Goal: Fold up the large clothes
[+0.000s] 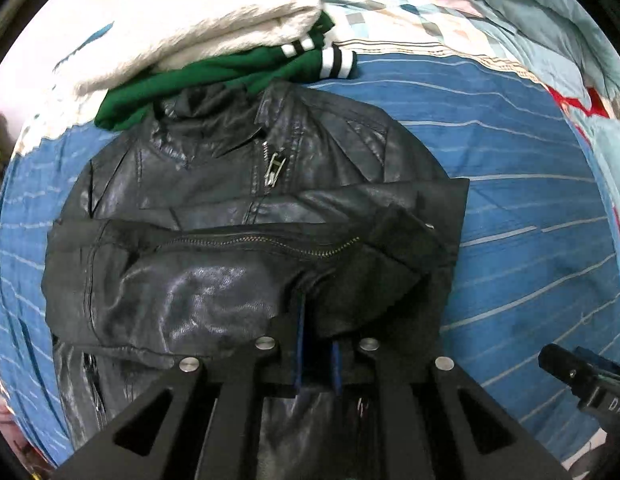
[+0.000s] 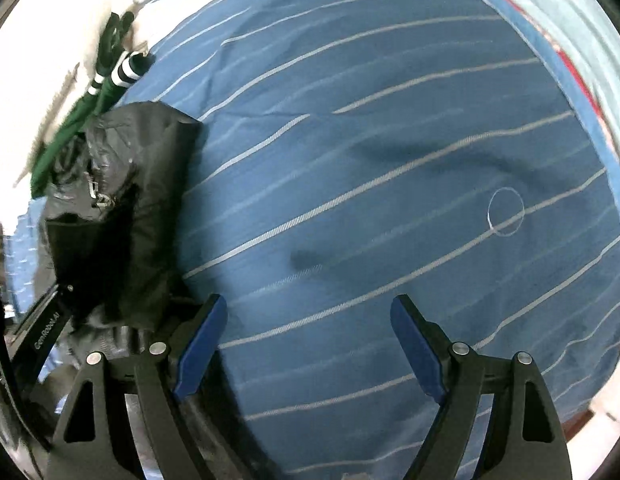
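A black leather jacket (image 1: 238,208) lies front up on the blue striped bedsheet (image 1: 530,208), collar far, both sleeves folded across the chest. My left gripper (image 1: 316,344) is shut on the jacket's lower edge, with a leather fold bunched between the blue pads. My right gripper (image 2: 310,344) is open and empty above the bare bedsheet (image 2: 370,180), to the right of the jacket (image 2: 122,216). The right gripper also shows at the lower right of the left wrist view (image 1: 586,376).
A folded green garment (image 1: 214,76) with white-striped cuffs lies under a white fluffy one (image 1: 182,28) beyond the collar. A pale blue quilt (image 1: 530,20) is bunched at the far right. A thin ring mark (image 2: 506,211) sits on the sheet.
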